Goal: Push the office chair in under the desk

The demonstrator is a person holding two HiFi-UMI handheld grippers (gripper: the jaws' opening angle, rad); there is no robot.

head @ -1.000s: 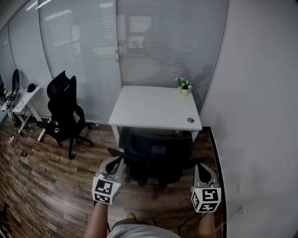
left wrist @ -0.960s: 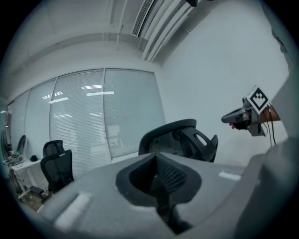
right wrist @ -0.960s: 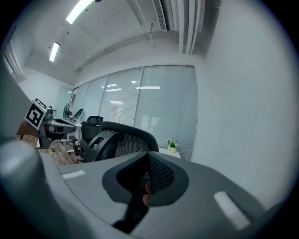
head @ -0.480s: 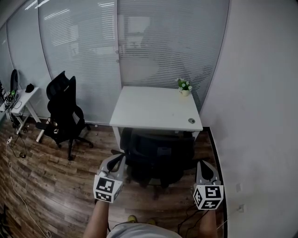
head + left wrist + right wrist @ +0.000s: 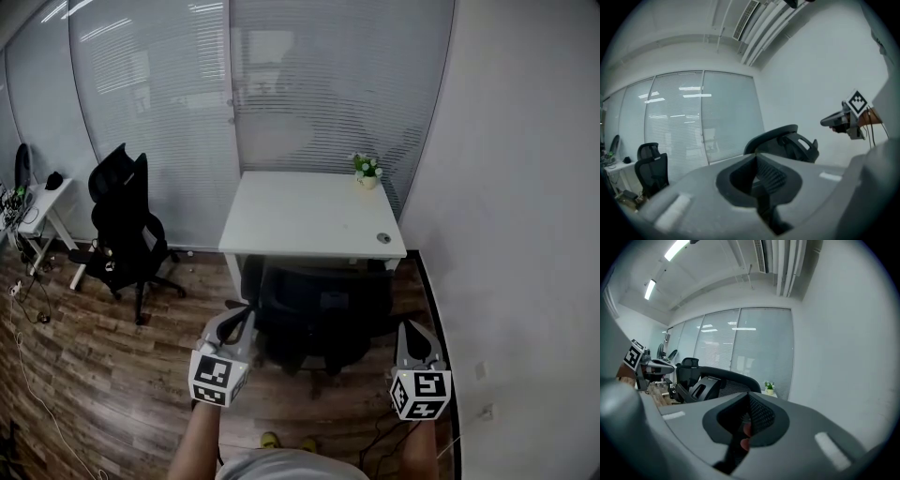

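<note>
The black office chair (image 5: 323,309) stands at the white desk (image 5: 309,217), its front part under the desktop and its back towards me. My left gripper (image 5: 236,319) is shut and empty just off the chair's left side. Shut and empty as well, my right gripper (image 5: 411,330) is off the chair's right side. Whether either tip touches the chair I cannot tell. In the left gripper view the chair's back (image 5: 783,140) rises beyond the closed jaws, with the right gripper (image 5: 848,117) past it. The right gripper view shows the chair (image 5: 717,380) and the left gripper (image 5: 647,364).
A small potted plant (image 5: 366,171) and a cable grommet (image 5: 382,238) are on the desk. A white wall (image 5: 525,234) runs close along the right. A second black chair (image 5: 127,220) and a small desk (image 5: 42,202) stand at the left, with cables (image 5: 28,375) on the wooden floor.
</note>
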